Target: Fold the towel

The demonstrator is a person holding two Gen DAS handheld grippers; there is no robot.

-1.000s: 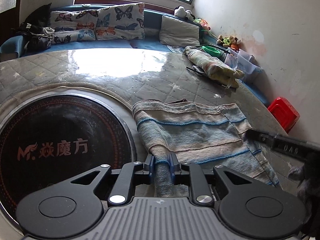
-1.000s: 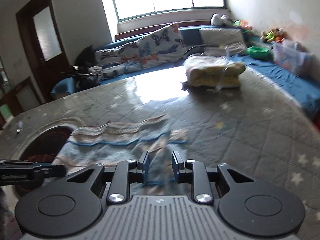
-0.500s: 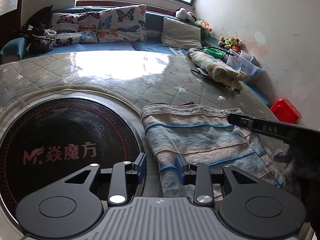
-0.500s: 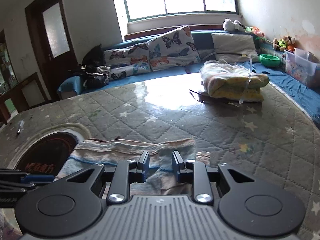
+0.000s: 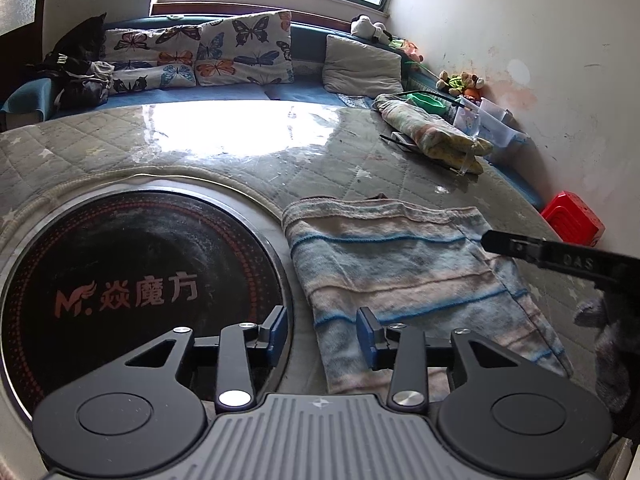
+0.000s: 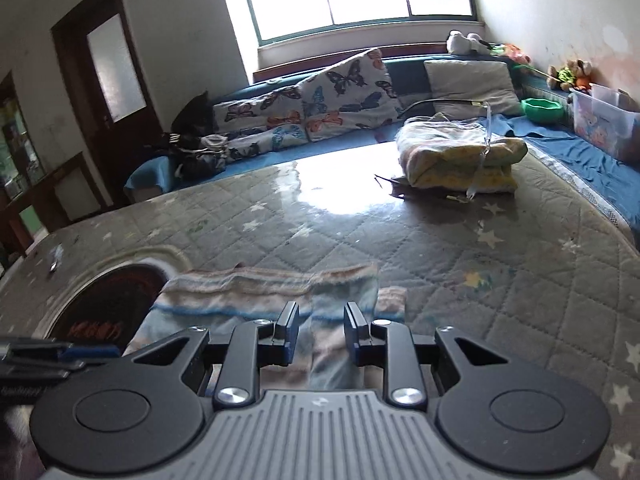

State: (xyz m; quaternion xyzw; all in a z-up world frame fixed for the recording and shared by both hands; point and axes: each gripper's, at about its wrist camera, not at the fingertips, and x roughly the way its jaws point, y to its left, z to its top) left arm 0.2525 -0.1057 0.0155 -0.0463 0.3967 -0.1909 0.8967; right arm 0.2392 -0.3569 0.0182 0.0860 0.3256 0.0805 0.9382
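Striped towel (image 5: 404,276) lies flat — long axis toward the window.

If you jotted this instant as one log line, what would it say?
step: fold laid | towel: flat on quilted table | left tool: opening, nothing between pads | right tool: open over towel

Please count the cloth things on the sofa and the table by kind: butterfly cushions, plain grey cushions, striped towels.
Butterfly cushions: 3
Plain grey cushion: 1
Striped towel: 1
Total: 5
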